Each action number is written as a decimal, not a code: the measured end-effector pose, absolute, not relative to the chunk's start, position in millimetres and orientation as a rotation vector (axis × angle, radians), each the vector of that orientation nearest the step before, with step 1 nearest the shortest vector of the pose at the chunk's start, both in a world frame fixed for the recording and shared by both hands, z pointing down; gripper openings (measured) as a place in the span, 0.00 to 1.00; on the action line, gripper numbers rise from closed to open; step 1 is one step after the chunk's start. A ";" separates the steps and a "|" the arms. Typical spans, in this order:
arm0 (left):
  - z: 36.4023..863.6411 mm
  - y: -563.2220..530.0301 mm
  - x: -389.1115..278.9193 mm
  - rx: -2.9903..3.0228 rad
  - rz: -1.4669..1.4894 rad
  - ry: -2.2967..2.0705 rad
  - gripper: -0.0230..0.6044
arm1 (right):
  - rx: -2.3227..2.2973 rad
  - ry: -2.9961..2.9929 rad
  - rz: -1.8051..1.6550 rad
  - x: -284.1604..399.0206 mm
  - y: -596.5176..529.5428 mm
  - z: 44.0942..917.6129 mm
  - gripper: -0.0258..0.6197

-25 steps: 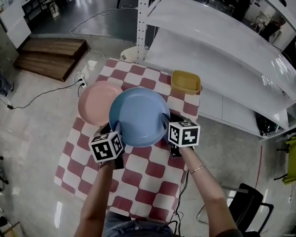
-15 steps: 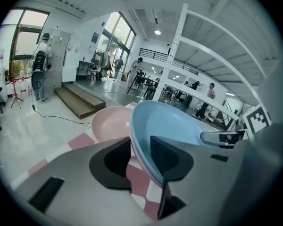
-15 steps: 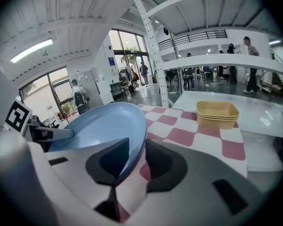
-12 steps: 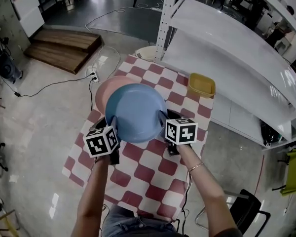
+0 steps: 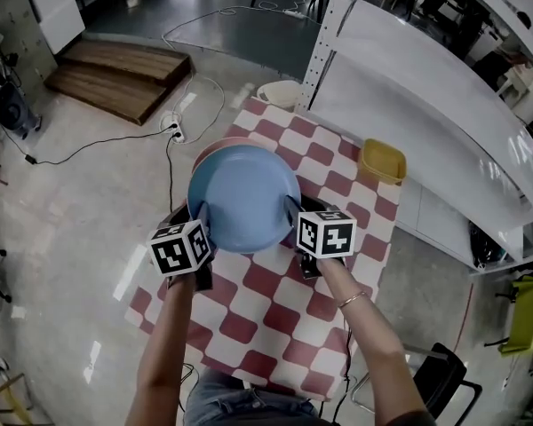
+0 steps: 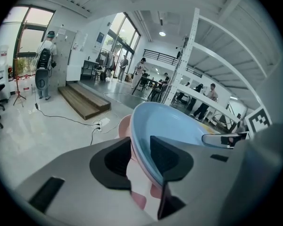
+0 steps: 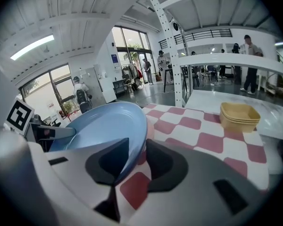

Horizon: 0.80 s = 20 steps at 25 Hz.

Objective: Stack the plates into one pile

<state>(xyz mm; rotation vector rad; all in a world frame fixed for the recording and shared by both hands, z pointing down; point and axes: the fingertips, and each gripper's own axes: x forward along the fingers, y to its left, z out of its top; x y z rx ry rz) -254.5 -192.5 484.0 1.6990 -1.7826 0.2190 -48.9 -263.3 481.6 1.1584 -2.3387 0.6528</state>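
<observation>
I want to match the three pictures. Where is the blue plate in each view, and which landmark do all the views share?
Head view: the blue plate is at the centre of the picture.
Left gripper view: the blue plate is right of centre, its rim between the fingers.
Right gripper view: the blue plate is left of centre, its rim between the fingers.
Shared landmark: the white perforated post.

From the blue plate (image 5: 244,198), the checkered worktop (image 5: 271,322) lies bare toward 6 o'clock; stacked yellow bowls (image 5: 383,161) sit at 2 o'clock, a white rack post (image 5: 334,20) at 1 o'clock.
</observation>
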 end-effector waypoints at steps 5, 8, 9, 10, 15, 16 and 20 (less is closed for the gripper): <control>491.3 -210.8 -278.1 1.711 0.213 -1.753 0.25 | 1.192 -2.315 0.656 -71.2 -278.3 487.3 0.21; 500.3 -219.2 -287.2 1.711 0.221 -1.737 0.25 | 1.217 -2.298 0.658 -80.3 -286.8 492.6 0.21; 503.4 -222.6 -290.3 1.713 0.227 -1.733 0.25 | 1.224 -2.290 0.656 -83.0 -289.7 494.9 0.21; 505.9 -226.7 -293.5 1.716 0.231 -1.729 0.25 | 1.232 -2.282 0.656 -85.7 -292.9 497.4 0.21; 515.1 -250.8 -304.4 1.737 0.247 -1.711 0.25 | 1.259 -2.258 0.689 -94.6 -308.5 511.6 0.21; 516.6 -255.1 -305.3 1.742 0.256 -1.711 0.25 | 1.263 -2.255 0.692 -95.1 -311.2 513.9 0.21; 521.6 -273.9 -305.8 1.762 0.284 -1.707 0.25 | 1.281 -2.238 0.709 -94.1 -322.9 521.7 0.21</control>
